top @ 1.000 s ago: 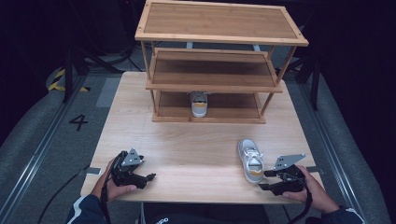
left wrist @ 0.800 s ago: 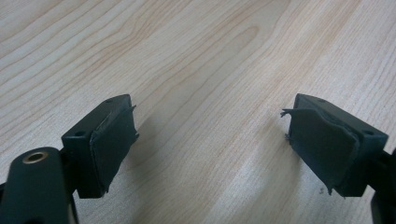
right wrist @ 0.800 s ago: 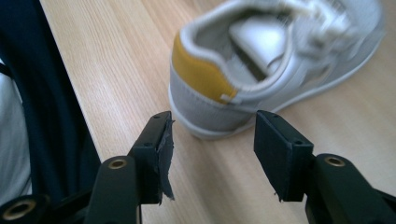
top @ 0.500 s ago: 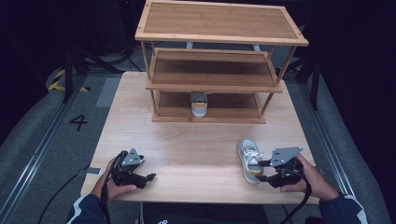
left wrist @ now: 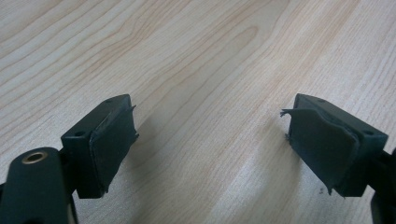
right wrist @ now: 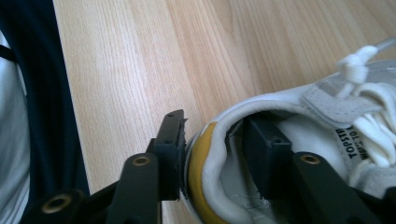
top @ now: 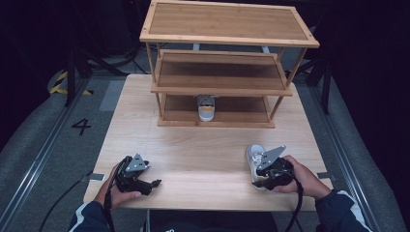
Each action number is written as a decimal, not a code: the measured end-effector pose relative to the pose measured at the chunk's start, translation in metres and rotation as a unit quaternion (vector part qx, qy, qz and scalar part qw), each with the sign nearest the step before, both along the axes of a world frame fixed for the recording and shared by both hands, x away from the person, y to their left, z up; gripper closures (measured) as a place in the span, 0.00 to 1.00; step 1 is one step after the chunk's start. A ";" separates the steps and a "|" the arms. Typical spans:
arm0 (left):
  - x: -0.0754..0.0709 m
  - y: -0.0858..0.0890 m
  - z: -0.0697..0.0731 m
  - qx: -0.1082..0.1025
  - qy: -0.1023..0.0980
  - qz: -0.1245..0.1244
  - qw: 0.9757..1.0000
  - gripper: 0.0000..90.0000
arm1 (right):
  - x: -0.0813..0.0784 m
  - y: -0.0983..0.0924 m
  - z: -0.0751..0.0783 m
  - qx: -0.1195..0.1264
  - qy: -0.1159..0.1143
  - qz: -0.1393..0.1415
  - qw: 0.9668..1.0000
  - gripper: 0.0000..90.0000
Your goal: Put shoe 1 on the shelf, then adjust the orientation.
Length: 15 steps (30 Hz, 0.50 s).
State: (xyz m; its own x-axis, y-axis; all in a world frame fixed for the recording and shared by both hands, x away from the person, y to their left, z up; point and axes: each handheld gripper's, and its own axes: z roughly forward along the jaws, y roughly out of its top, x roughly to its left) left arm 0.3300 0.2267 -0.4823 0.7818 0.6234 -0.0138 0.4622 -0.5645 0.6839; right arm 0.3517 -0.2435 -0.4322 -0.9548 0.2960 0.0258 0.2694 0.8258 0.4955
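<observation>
Meanwhile, on the left, nothing has shifted over the last second: the left gripper [top: 155, 183] rests near the front edge of the table [top: 203, 145], and in the left gripper view its jaws stand wide apart with only bare wood grain between the two torn pads [left wrist: 114, 140]. Moving across, the wooden shoe rack [top: 227, 34] stands at the far side of the table, and one white sneaker with a yellow heel [top: 206, 110] sits on its lowest shelf, toe pointing away. The change is on the right. A second ago the right gripper [top: 257, 181] lay just beside the loose white sneaker [top: 252, 155] near the front right of the table, with most of the shoe in plain sight; now the hand [top: 302, 175] has come in over the heel, so that only the toe end shows in the high view. The right gripper view tells why: one jaw is outside the yellow heel tab and the other inside the shoe opening, pinching the heel collar [right wrist: 205, 154] between them. I judge the grasp to be made or very nearly so, and the sensible next step is to lift this shoe and carry it to the lowest shelf beside its mate. The hold is on soft padding, so the shoe may hang and swing once it leaves the table.
</observation>
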 end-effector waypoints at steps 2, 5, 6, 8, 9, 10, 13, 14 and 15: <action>0.000 0.000 0.000 -0.001 0.001 0.001 1.000 0.17 | 0.000 -0.001 0.000 0.003 -0.002 -0.005 1.000 0.73; 0.000 0.000 0.000 -0.001 0.000 0.003 1.000 0.17 | -0.001 -0.006 0.002 0.015 -0.012 -0.013 1.000 0.77; -0.001 0.000 0.000 -0.001 0.000 0.004 1.000 0.17 | -0.001 -0.007 0.002 0.021 -0.010 -0.018 1.000 0.77; -0.001 0.000 0.000 -0.001 0.000 0.004 1.000 0.17 | -0.001 -0.010 0.001 0.027 -0.008 -0.014 1.000 0.78; -0.001 0.000 0.000 -0.001 0.000 0.004 1.000 0.17 | -0.001 -0.010 0.001 0.029 -0.006 -0.016 0.999 0.78; -0.001 0.000 0.000 -0.001 0.000 0.004 1.000 0.17 | -0.002 -0.010 0.000 0.030 -0.010 -0.020 0.999 0.78; 0.000 -0.001 0.000 -0.003 0.004 0.004 1.000 0.17 | -0.003 -0.012 0.002 0.033 -0.020 -0.021 0.999 0.78; 0.000 -0.001 0.000 -0.003 0.004 0.005 1.000 0.17 | -0.002 -0.013 0.003 0.032 -0.021 -0.023 0.999 0.78; 0.000 -0.001 0.000 -0.003 0.003 0.005 1.000 0.17 | -0.002 -0.014 0.003 0.030 -0.028 -0.025 0.999 0.78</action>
